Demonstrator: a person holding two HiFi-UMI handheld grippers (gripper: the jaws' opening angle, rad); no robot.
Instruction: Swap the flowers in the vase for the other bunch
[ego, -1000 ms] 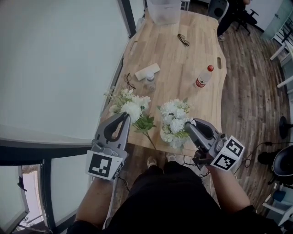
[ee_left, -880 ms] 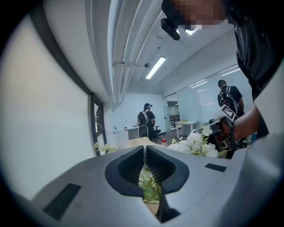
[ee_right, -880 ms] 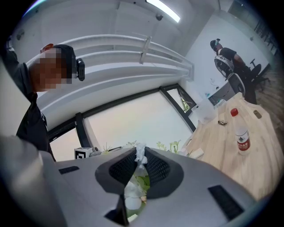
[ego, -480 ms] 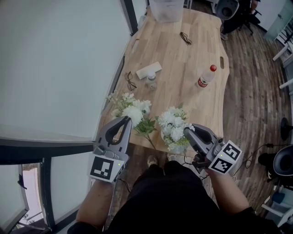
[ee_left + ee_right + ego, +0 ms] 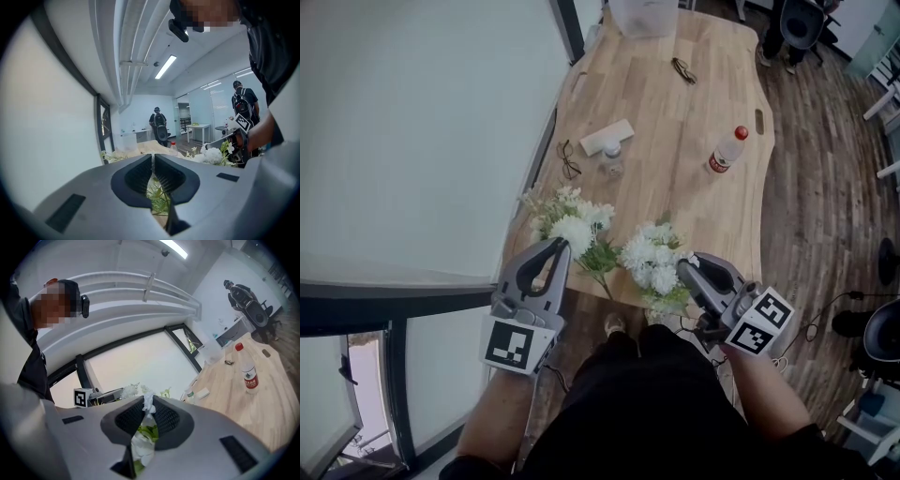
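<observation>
I hold a bunch of white flowers in each gripper over the near end of the wooden table (image 5: 675, 122). My left gripper (image 5: 555, 246) is shut on a thin green stem of the left bunch (image 5: 572, 220), which shows between its pads in the left gripper view (image 5: 153, 158). My right gripper (image 5: 686, 265) is shut on the right bunch (image 5: 654, 261). White petals and green leaves are squeezed between its pads in the right gripper view (image 5: 148, 401). I cannot make out a vase for certain.
On the table lie a white box (image 5: 606, 137), a small clear bottle (image 5: 611, 162), two pairs of glasses (image 5: 567, 159), a red-capped water bottle (image 5: 727, 150) and a clear container (image 5: 642, 14) at the far end. A window wall runs along the left. People stand far back in the room.
My right gripper has sunk a little with its bunch, toward the near table edge. The left gripper and its bunch have stayed put.
</observation>
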